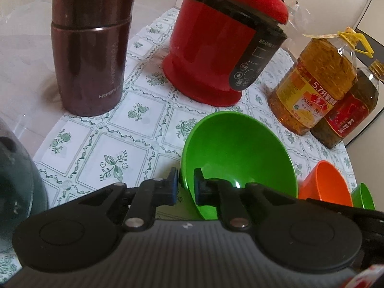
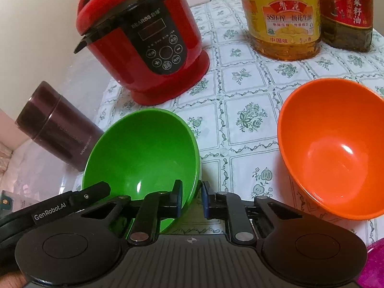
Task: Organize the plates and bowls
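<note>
Bare cloth lies between green bowl and orange bowl; cooker, oil bottles block behind.

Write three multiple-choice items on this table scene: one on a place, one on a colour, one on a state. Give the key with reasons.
1. The red cooker stands where, in the right wrist view?
A. behind the green bowl
B. inside the orange bowl
C. on the oil bottle

2. The flask is
A. yellow
B. dark maroon
C. blue

3. The left gripper is
A. wide open above the table
B. shut on the green bowl's rim
C. holding the flask

Key: 1 A, the cooker sits farther back on the tablecloth. 2 B, its body looks maroon. 3 B, its jaws pinch the rim from both sides.
</note>
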The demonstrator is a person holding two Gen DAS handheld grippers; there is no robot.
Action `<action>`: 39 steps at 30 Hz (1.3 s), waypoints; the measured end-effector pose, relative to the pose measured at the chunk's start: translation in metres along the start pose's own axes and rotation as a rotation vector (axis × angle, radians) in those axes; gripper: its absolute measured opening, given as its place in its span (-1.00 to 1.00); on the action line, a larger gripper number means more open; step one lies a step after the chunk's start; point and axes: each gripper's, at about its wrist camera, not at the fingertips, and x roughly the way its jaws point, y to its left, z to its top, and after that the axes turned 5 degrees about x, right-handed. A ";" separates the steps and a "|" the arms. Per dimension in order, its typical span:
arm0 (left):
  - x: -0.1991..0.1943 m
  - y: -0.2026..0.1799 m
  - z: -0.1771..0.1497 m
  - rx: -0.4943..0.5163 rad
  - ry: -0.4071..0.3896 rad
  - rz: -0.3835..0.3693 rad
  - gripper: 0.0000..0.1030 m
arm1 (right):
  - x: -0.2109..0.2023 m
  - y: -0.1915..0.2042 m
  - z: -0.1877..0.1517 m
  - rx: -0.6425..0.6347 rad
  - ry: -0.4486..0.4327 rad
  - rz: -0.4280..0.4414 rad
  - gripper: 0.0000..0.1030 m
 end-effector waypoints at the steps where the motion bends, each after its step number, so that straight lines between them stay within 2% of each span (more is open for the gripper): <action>1: -0.004 -0.002 0.001 0.003 -0.003 0.002 -0.78 | -0.003 0.001 0.000 0.000 -0.002 0.003 -0.69; 10: -0.042 -0.030 0.020 0.035 -0.045 -0.014 -0.78 | -0.050 0.005 0.014 -0.006 -0.058 0.026 -0.69; 19: -0.065 -0.096 0.032 0.097 -0.069 -0.078 -0.78 | -0.111 -0.022 0.032 0.012 -0.130 0.003 -0.69; 27: -0.049 -0.162 0.021 0.155 -0.024 -0.140 -0.78 | -0.146 -0.077 0.042 0.059 -0.155 -0.068 -0.69; 39: -0.002 -0.207 0.003 0.233 0.053 -0.145 -0.78 | -0.137 -0.135 0.042 0.115 -0.120 -0.120 -0.69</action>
